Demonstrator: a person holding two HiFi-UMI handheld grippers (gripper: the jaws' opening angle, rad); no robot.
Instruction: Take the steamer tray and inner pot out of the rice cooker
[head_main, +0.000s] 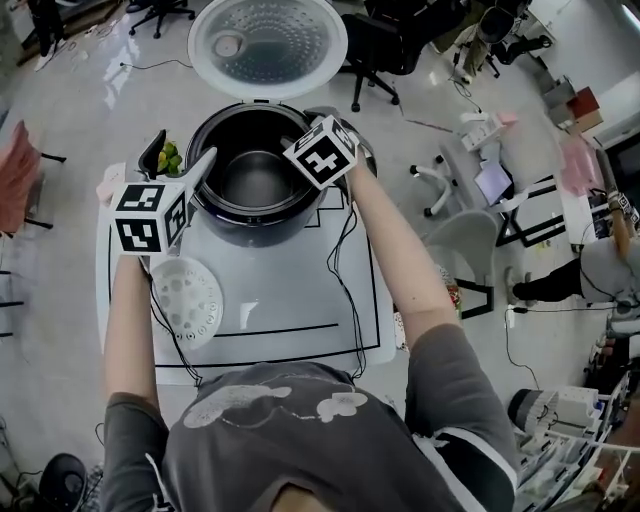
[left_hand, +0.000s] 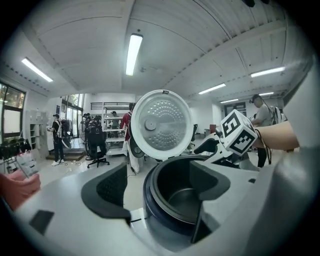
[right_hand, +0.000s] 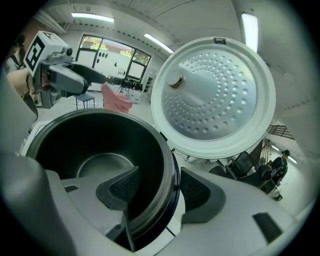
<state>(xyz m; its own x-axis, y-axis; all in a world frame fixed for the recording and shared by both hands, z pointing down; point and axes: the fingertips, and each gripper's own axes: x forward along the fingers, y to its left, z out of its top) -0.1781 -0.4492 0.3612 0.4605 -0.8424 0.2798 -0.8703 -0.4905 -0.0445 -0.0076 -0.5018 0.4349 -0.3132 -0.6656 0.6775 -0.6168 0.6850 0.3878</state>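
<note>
The rice cooker (head_main: 250, 228) stands on the white mat with its lid (head_main: 268, 40) swung up and back. Its dark inner pot (head_main: 255, 180) sits inside, with nothing in it. The white perforated steamer tray (head_main: 186, 298) lies on the mat, left and nearer me. My left gripper (left_hand: 160, 185) is open at the cooker's left rim, with the pot wall (left_hand: 185, 200) between its jaws and untouched. My right gripper (right_hand: 157, 190) is open over the right rim, one pad inside the pot (right_hand: 90, 150) and one outside. Its marker cube (head_main: 322, 152) hides its jaws in the head view.
A small black holder with something green (head_main: 165, 157) stands just left of the cooker, behind my left gripper's cube (head_main: 150, 215). Cables (head_main: 345, 290) trail over the mat (head_main: 300, 320). Office chairs (head_main: 470, 240) and people stand on the floor around the table.
</note>
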